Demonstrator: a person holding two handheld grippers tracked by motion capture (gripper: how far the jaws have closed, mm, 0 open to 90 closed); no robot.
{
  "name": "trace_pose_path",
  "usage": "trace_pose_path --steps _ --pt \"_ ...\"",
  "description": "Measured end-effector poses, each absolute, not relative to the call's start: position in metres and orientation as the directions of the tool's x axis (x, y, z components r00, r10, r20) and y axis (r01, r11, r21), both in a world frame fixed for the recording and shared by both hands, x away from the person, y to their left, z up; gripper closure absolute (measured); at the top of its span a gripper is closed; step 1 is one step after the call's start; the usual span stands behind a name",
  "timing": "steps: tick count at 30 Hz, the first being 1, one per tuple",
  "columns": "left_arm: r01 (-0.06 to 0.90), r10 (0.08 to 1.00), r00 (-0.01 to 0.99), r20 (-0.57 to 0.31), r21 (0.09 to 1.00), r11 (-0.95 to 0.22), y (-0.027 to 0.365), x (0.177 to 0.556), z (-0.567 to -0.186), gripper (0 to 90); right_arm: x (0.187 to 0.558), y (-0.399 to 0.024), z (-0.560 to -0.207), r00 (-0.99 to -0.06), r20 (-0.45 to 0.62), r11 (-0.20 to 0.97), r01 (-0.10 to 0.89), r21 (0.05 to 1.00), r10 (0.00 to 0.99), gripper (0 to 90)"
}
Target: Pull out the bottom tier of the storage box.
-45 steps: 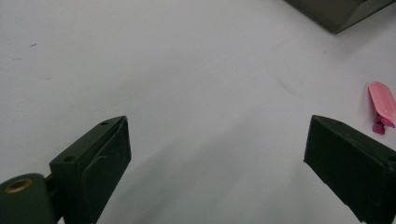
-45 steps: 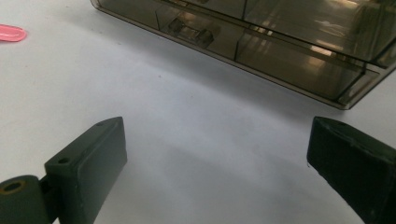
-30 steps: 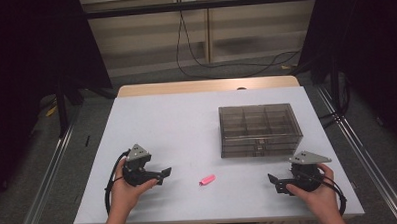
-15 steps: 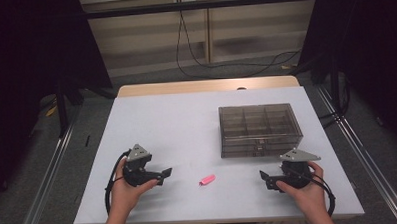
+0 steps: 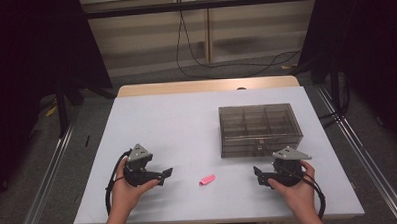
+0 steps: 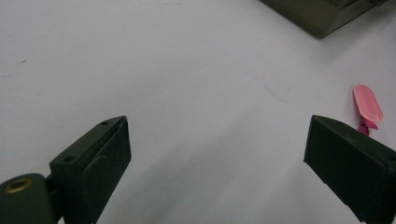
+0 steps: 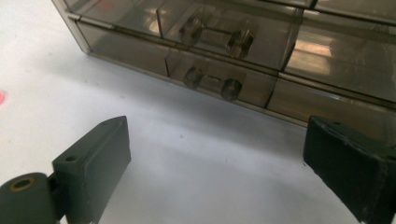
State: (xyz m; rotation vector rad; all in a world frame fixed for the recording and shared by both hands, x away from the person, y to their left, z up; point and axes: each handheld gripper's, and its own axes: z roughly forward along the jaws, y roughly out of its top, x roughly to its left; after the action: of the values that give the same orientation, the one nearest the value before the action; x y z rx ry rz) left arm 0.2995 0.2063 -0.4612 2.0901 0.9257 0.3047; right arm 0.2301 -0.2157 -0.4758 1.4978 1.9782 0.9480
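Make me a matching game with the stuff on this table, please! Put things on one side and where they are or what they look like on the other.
Things:
1. pink clip
2. smoky plastic box
3. left gripper
4. right gripper

Descriptions:
A. has compartments inside, lid closed
B. lies between the two grippers
C. jaws open, facing the box's latch
D. jaws open, pink clip just beyond one jaw

Pairs: 1-B, 2-A, 3-D, 4-C

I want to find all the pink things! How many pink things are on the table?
1. The small pink thing lies on the white table, between the left gripper and the right gripper, nearer than the smoky box.
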Motion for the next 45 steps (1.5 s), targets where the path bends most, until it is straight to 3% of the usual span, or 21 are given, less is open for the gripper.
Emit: trace_pose_path --steps 7,27,45 --pt "0.512 0.706 0.701 -0.102 0.761 -0.398 0.207 0.3 -0.461 7.2 0.234 -0.21 -0.476 -0.248 0.036 0.133 0.627 0.767 0.968 10.1" --pt "0.508 0.707 0.701 -0.1 0.765 -0.395 0.207 0.3 -0.461 7.3 0.239 -0.2 -0.479 -0.151 0.037 0.067 0.632 0.772 0.988 31.0" --pt "0.504 0.697 0.711 -0.092 0.758 -0.414 0.206 0.301 -0.463 7.4 0.244 -0.192 -0.482 -0.13 0.012 0.074 0.634 0.769 0.991 42.8"
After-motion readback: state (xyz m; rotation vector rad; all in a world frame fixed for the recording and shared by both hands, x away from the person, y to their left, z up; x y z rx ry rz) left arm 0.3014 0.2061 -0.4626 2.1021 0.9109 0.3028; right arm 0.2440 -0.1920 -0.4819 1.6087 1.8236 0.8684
